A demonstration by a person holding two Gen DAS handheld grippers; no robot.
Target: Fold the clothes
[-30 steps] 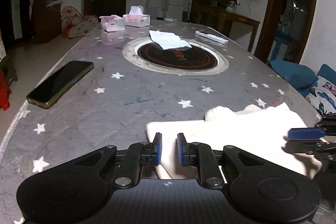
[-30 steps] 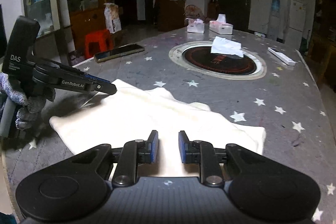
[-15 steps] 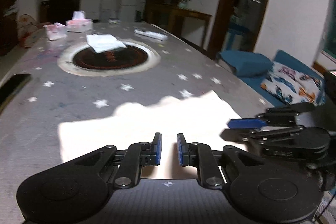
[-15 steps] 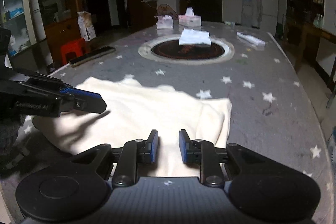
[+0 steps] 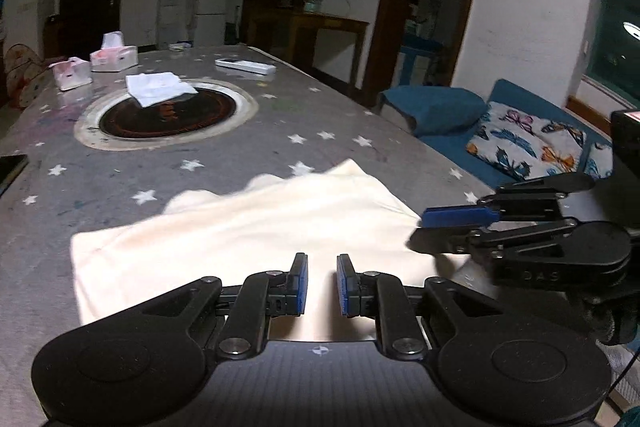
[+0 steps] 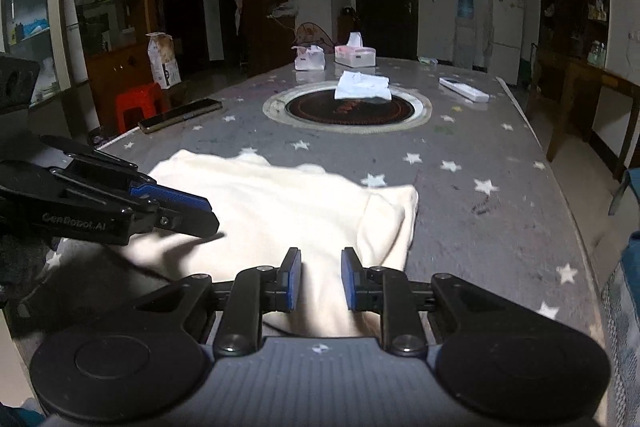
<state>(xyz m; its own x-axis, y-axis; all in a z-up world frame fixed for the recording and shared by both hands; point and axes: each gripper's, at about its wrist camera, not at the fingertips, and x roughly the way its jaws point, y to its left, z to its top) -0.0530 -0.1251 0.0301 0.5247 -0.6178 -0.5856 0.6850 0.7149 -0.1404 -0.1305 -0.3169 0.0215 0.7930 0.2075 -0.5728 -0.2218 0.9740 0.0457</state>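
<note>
A cream garment [image 5: 248, 227] lies folded flat on the grey star-patterned table [image 5: 224, 155], with a doubled edge on its right side [image 6: 388, 227]. My left gripper [image 5: 322, 285] hovers over the garment's near edge, its jaws a narrow gap apart, and I see no cloth pinched between them. My right gripper [image 6: 320, 281] stands the same way over the near right part, also with a narrow gap and nothing pinched. Each shows in the other's view: the right gripper [image 5: 418, 231] at the cloth's right corner, the left gripper [image 6: 210, 217] above its left part.
A round inset hotplate [image 5: 168, 113] with a white folded cloth [image 5: 158, 89] sits mid-table. Beyond it are two tissue boxes [image 5: 114, 57] and a remote [image 5: 246, 66]. A phone [image 6: 180, 115] lies near the left edge. A blue sofa with cushions [image 5: 528, 143] flanks the table's right side.
The left wrist view has swung right, from the garment's left edge to over its middle. The right gripper has shifted too, and the two now sit closer together. The garment lies still.
</note>
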